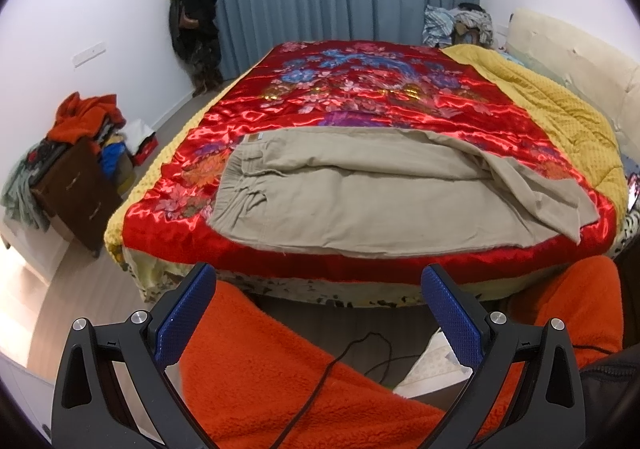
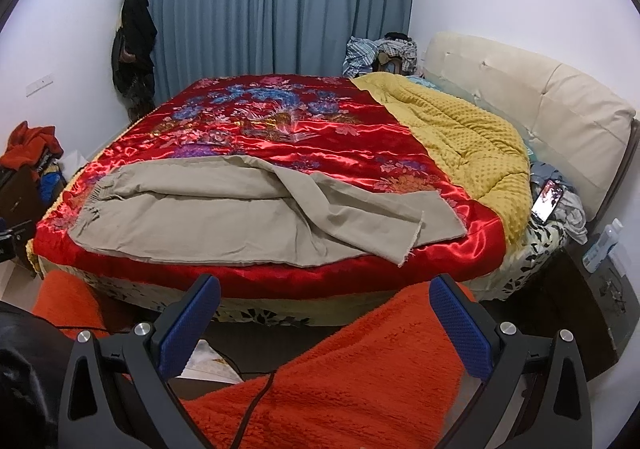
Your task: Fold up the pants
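Khaki pants lie lengthwise across the bed, waistband pointing left.

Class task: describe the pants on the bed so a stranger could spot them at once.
Find the bed's shiny red floral satin quilt. On its near edge lie the beige cotton pants, waistband to the left, one leg crumpled across on the right. They are the only plain, matte item on the quilt.

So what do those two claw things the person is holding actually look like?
Both match: the left gripper and right gripper each have black angular arms with triangular cut-outs, round silver bolts and two blue dimpled pads. A thin black cable trails beneath. The person wears fuzzy orange trousers.
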`<control>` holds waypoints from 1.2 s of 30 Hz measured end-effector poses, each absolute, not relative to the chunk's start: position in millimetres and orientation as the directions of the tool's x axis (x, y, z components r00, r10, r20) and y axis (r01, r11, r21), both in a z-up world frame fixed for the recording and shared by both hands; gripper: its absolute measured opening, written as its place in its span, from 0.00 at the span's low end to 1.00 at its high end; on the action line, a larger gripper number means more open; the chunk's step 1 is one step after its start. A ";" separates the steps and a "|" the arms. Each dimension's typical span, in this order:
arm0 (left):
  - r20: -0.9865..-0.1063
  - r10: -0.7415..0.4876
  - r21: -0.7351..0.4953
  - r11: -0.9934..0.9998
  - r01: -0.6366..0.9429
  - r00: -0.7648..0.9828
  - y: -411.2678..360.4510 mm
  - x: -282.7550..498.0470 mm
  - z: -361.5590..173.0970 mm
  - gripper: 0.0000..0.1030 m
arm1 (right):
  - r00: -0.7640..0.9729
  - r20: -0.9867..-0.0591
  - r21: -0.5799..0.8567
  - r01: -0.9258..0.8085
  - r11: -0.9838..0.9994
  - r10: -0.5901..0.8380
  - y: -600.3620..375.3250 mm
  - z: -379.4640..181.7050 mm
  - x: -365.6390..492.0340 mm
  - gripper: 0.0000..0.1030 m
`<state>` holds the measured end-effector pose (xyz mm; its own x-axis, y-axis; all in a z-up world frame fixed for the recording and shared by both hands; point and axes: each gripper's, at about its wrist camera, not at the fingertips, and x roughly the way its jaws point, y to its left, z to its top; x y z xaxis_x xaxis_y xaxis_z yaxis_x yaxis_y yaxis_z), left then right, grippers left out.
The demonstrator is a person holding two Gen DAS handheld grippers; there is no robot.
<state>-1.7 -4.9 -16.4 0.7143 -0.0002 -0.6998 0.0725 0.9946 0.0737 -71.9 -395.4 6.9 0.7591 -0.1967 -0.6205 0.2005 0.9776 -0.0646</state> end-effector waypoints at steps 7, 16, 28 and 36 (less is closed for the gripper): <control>-0.702 -0.003 0.068 0.995 0.071 0.712 -0.2 -0.8 -15.7 0.99 | 0.722 -0.642 -0.124 0.233 0.965 -0.257 -393.9 6.8 -64.8 1.00; -0.703 -0.003 0.068 0.995 0.072 0.711 -0.1 -0.8 -15.8 0.99 | 0.684 -0.666 -0.165 0.253 0.953 -0.297 -397.2 2.4 -56.6 1.00; -0.717 -0.016 0.057 0.995 0.081 0.697 1.9 -0.1 -22.9 0.99 | 0.671 -0.698 -0.144 0.209 0.967 -0.249 -396.3 -5.7 -51.4 1.00; -0.617 0.008 0.088 0.994 0.059 0.787 -2.2 45.6 12.4 0.99 | 0.857 -0.514 -0.022 0.033 0.999 -0.040 -402.0 19.9 -37.3 1.00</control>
<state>45.6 -2.2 12.4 0.7866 0.0076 -0.6174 0.0591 0.9944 0.0876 -37.3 -402.0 19.9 0.8566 -0.0396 -0.5145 0.0330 0.9992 -0.0219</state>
